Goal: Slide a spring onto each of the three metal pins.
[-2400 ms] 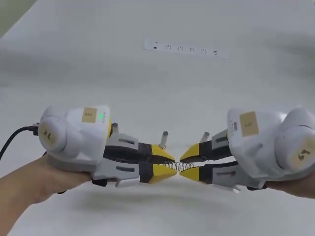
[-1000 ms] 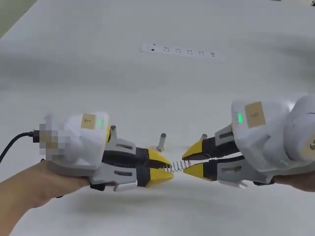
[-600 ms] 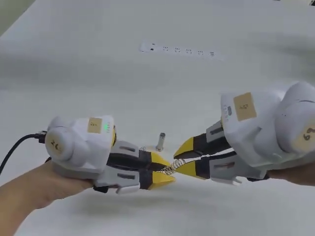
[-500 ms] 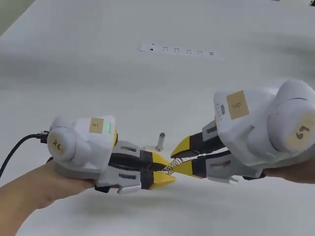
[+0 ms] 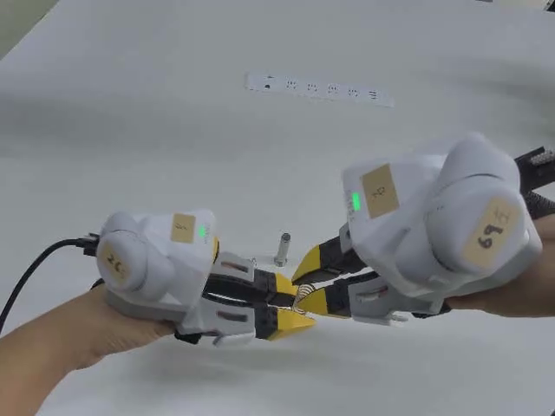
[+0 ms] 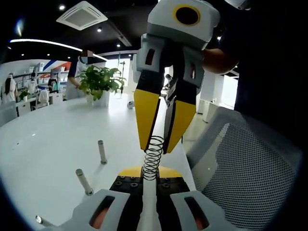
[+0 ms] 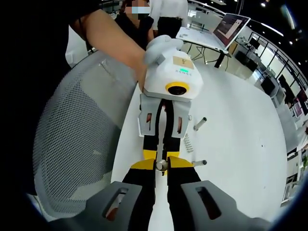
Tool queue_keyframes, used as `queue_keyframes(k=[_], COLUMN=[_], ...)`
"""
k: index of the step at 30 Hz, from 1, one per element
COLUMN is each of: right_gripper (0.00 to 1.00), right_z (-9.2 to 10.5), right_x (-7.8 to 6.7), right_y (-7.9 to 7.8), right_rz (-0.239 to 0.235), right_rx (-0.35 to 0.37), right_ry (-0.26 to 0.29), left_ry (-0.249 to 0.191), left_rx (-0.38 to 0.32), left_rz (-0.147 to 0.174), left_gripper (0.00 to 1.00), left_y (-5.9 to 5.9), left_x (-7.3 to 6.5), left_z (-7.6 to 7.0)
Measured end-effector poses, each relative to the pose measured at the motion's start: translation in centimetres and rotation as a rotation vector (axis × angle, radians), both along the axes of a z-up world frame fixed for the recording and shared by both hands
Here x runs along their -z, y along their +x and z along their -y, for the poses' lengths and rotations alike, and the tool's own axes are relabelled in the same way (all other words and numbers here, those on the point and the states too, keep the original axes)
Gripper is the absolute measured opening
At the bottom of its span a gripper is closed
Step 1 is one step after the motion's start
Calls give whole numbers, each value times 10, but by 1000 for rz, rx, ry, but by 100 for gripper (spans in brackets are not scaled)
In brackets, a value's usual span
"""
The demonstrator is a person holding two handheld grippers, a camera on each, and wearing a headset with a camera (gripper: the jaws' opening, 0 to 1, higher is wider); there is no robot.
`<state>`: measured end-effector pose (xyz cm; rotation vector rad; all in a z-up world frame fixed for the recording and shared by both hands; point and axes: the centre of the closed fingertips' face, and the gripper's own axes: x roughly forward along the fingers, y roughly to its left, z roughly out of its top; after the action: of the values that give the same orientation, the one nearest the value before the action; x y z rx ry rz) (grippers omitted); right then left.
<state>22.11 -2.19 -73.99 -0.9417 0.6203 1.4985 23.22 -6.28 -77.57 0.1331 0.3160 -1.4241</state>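
Spring (image 6: 153, 157), clamped at either end by left gripper (image 6: 147, 173) and right gripper (image 7: 162, 165), above bench (image 5: 173, 130) near edge; pin (image 5: 283, 250) just beyond. Advised: one gripper releases, the other aligns coil squarely over pin.

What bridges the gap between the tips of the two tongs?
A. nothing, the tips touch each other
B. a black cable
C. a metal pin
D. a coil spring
D: in the left gripper view a coil spring runs from the left tongs up to the yellow tips of the right tongs, held clear of the table.
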Motion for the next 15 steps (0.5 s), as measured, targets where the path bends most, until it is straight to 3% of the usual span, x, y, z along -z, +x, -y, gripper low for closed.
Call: queue_keyframes(k=[15], right_gripper=[4], right_z=[1], right_x=[0], right_y=[0], right_rz=[12], right_rx=[-17], right_ry=[-25], left_ry=[-9], left_rx=[-2], left_rz=[14], left_gripper=[1], left_y=[1], left_x=[-1], left_z=[1])
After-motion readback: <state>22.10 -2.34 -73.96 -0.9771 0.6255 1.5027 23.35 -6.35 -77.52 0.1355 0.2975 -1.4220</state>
